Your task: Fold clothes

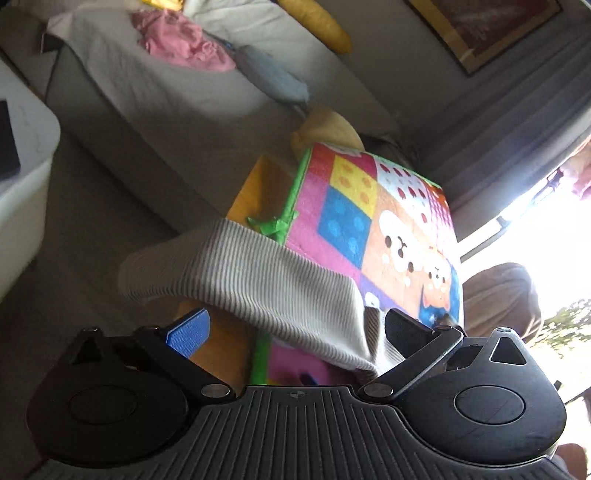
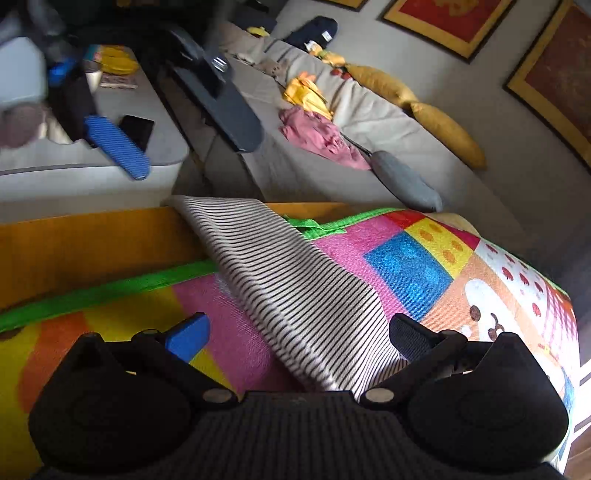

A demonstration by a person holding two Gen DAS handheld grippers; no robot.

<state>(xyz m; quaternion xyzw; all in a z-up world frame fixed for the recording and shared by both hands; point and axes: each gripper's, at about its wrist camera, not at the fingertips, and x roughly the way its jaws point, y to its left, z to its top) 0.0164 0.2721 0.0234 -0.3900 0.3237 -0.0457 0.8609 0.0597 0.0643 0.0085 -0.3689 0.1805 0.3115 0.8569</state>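
We hold both grippers over a striped garment spread across a bright patchwork play mat that covers a wooden table. The left gripper has its jaws wide apart, the blue pad on one side and the black pad on the other, with the cloth bunched against the black one and running between them. Whether that cloth is merely draped there or caught, we cannot tell from this blurred view. The right gripper likewise stands with jaws spread wide, the striped fabric passing between its fingers and lying flat on the mat, one corner reaching past the green border onto the bare wood. In the right wrist view the left gripper's blue pad hangs above the far end of the table. Behind, a pale sofa carries a crumpled pink garment, yellow cushions and a grey pillow. Framed pictures hang on the wall.
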